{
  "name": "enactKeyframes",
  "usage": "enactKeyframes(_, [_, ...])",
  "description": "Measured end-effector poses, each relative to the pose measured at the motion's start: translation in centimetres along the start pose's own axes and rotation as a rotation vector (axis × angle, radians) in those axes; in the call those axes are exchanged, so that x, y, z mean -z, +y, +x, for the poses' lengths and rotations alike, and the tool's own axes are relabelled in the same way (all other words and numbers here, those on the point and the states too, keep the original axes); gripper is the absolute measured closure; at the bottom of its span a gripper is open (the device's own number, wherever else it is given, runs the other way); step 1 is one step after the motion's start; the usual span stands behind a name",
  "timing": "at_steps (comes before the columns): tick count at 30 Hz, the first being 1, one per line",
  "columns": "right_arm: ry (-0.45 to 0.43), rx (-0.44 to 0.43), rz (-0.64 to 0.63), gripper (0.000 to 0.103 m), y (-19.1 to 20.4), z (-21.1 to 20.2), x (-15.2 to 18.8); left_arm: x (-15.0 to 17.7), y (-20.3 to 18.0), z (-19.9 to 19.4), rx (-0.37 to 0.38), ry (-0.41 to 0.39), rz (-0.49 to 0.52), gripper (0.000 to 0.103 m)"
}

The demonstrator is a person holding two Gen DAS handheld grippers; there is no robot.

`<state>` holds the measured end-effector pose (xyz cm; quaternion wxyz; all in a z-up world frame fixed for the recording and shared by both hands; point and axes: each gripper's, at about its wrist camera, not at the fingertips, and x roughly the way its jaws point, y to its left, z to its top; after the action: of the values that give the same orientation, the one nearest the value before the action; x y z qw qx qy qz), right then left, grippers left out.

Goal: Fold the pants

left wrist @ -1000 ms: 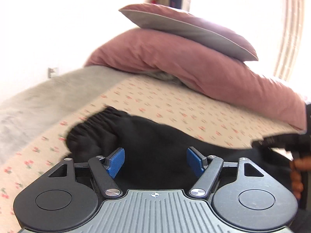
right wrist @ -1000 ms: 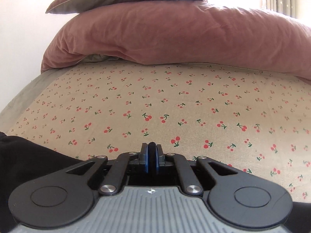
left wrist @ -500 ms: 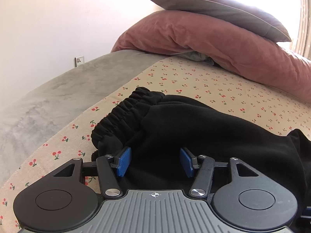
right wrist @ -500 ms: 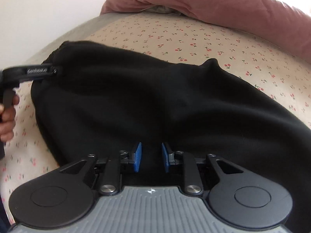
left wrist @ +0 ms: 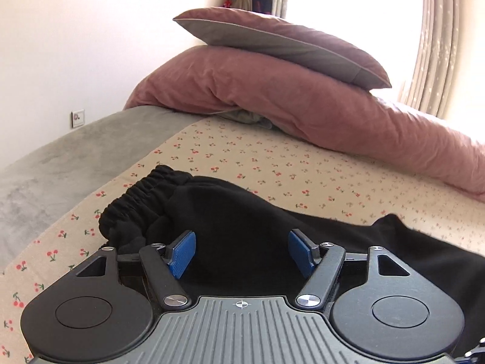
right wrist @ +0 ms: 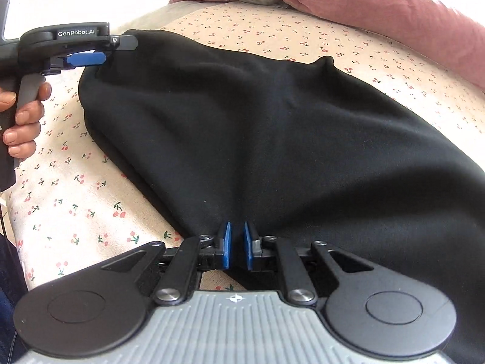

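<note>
Since half a second earlier, both grippers have drawn slightly back from the black pants [right wrist: 272,127], and the left gripper's [left wrist: 242,253] blue pads [left wrist: 182,253] have spread wider. Left-wrist view: its jaws stand wide apart over the cloth, gripping nothing; the elastic waistband [left wrist: 142,195] points left toward the grey blanket [left wrist: 60,163]. Right-wrist view: the person's left hand [right wrist: 22,121] holds the left gripper at the waistband end; the pants lie flat on the cherry-print sheet [right wrist: 75,200], long axis running left to right; the right gripper [right wrist: 236,245] has its jaws nearly together at the near hem, whether clamping cloth cannot be told. Pink pillows [right wrist: 379,3] lie beyond.
</note>
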<state>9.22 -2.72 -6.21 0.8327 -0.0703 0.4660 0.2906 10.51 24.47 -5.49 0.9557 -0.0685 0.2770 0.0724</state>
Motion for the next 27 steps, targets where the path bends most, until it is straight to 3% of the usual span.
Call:
enactKeyframes(2, [-0.022, 0.001, -0.007, 0.099, 0.1, -0.2, 0.6, 0.8, 0.1, 3.2, -0.065, 0.161, -0.004, 0.036])
enactKeyframes(3, [-0.032, 0.011, -0.029, 0.099, 0.3, -0.5, 0.9, 1.3, 0.4, 4.3, -0.079, 0.205, -0.022, 0.036])
enactKeyframes(8, [-0.135, 0.090, 0.068, 0.096, -3.3, -4.2, 0.6, 1.9, -1.0, 4.6, -0.155, 0.186, 0.065, 0.033])
enactKeyframes(11, [-0.210, 0.251, 0.188, 0.078, -9.5, -6.4, 1.1, 1.6, -0.8, 4.7, -0.157, 0.196, 0.042, 0.033])
enactKeyframes(15, [-0.083, 0.368, 0.357, 0.078, -18.1, -6.2, 4.3, 1.7, -1.0, 4.7, -0.171, 0.190, 0.050, 0.033])
enactKeyframes(18, [-0.096, 0.271, 0.331, 0.082, -21.6, -8.4, 6.9, 1.9, -0.9, 4.5, -0.183, 0.182, 0.047, 0.033])
enactKeyframes(20, [-0.065, 0.356, 0.302, 0.080, -23.2, -9.9, 8.4, 2.0, -0.7, 4.3, -0.182, 0.182, 0.054, 0.033])
enactKeyframes(21, [-0.045, 0.422, 0.314, 0.075, -24.0, -10.6, 9.4, 2.0, -0.6, 4.2, -0.180, 0.185, 0.053, 0.033])
enactKeyframes(22, [-0.045, 0.462, 0.349, 0.062, -25.2, -11.6, 10.5, 1.9, -0.5, 4.2, -0.179, 0.188, 0.047, 0.033])
enactKeyframes(24, [-0.024, 0.587, 0.434, 0.060, -27.4, -13.2, 12.5, 1.8, -0.5, 4.2, -0.183, 0.191, 0.040, 0.033])
enactKeyframes(25, [-0.033, 0.610, 0.478, 0.051, -28.2, -13.8, 13.2, 1.7, -0.8, 4.1, -0.193, 0.190, 0.039, 0.034])
enactKeyframes(27, [-0.072, 0.577, 0.531, 0.051, -28.6, -14.7, 14.3, 1.3, -1.6, 3.4, -0.179, 0.166, 0.020, 0.035])
